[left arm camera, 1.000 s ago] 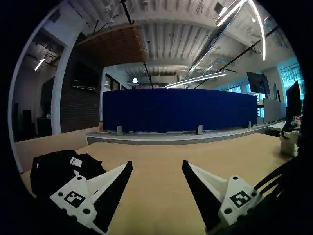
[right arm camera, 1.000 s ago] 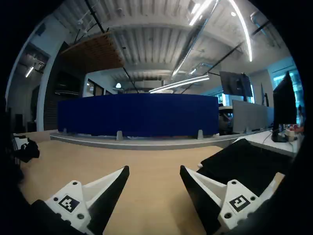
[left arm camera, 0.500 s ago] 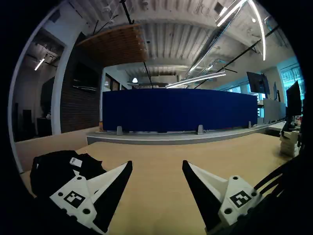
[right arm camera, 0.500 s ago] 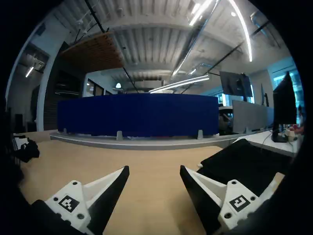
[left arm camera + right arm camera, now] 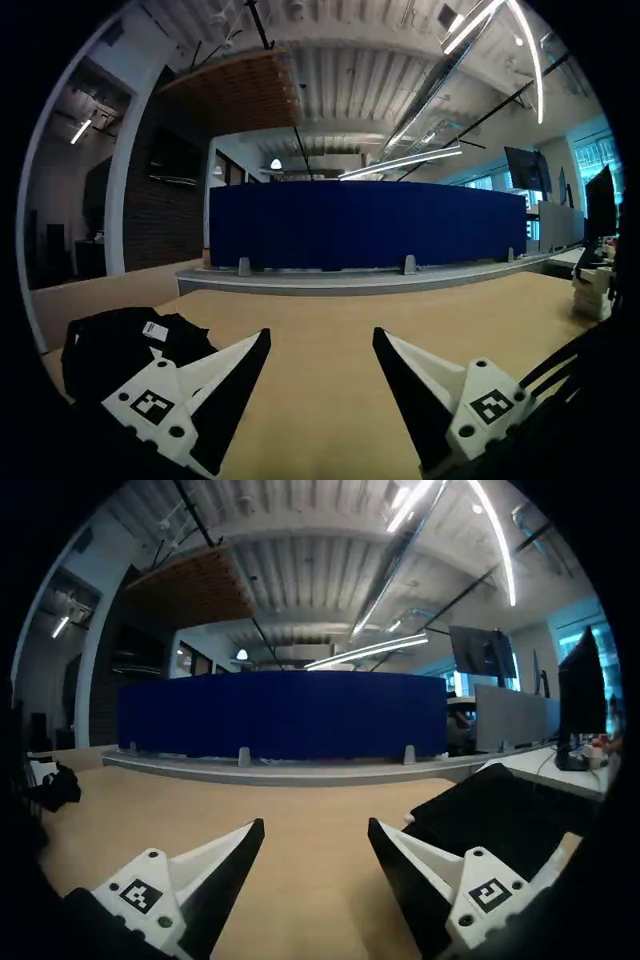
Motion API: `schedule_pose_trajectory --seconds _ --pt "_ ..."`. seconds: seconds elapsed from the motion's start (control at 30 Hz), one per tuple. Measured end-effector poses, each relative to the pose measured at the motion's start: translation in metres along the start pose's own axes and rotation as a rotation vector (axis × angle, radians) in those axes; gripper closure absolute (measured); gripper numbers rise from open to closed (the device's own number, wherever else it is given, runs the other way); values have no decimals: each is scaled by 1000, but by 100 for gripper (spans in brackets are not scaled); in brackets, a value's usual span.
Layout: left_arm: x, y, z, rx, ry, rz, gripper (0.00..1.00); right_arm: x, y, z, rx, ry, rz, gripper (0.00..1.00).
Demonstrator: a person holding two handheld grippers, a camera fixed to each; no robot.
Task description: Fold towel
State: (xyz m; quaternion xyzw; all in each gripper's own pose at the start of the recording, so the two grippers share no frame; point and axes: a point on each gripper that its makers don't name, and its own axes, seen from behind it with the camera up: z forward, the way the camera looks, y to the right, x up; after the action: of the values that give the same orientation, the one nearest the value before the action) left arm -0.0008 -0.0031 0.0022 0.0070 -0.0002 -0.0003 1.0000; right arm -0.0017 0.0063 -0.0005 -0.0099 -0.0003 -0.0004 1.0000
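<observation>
A crumpled black towel (image 5: 120,348) with a white tag lies on the wooden table (image 5: 320,320), at the lower left of the left gripper view, just beyond the left finger. My left gripper (image 5: 321,330) is open and low over the table, with nothing between its fingers. In the right gripper view, my right gripper (image 5: 315,822) is also open and empty above the table (image 5: 304,808). A flat black cloth-like sheet (image 5: 496,812) lies past its right finger. A small dark bundle (image 5: 58,788) sits at the far left edge; I cannot tell what it is.
A long blue divider panel (image 5: 360,224) on a grey rail closes the far side of the table. A white stack (image 5: 592,292) stands at the right edge, with black cables (image 5: 560,364) below it. Monitors (image 5: 580,692) stand on a desk to the right.
</observation>
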Motion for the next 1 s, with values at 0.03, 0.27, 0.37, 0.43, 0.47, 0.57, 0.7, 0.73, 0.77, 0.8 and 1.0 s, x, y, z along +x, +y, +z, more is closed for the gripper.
schedule_pose_trajectory --seconds 0.03,0.27,0.37,0.43,0.47,0.57,0.7,0.73,0.77,0.8,1.0 --pt "0 0 0 0 0 0 5 0 0 0 0 0 0 0" --pt "0 -1 1 0 0 0 5 0 0 0 0 0 0 0" --pt "-1 -1 1 0 0 0 6 0 1 0 0 0 0 0" --pt "0 -1 2 0 0 0 6 0 1 0 0 0 0 0" --pt "0 -1 2 0 0 0 6 0 1 0 0 0 0 0" --pt "0 -1 2 0 0 -1 5 0 1 0 0 0 0 0" --pt "0 -1 2 0 0 -1 5 0 0 0 0 0 0 0" --pt "0 -1 2 0 0 -1 5 0 0 0 0 0 0 0" --pt "0 -1 2 0 0 0 5 0 0 0 0 0 0 0" --pt "0 -1 2 0 0 0 5 0 0 0 0 0 0 0" --pt "0 -1 2 0 0 -1 5 0 1 0 0 0 0 0"
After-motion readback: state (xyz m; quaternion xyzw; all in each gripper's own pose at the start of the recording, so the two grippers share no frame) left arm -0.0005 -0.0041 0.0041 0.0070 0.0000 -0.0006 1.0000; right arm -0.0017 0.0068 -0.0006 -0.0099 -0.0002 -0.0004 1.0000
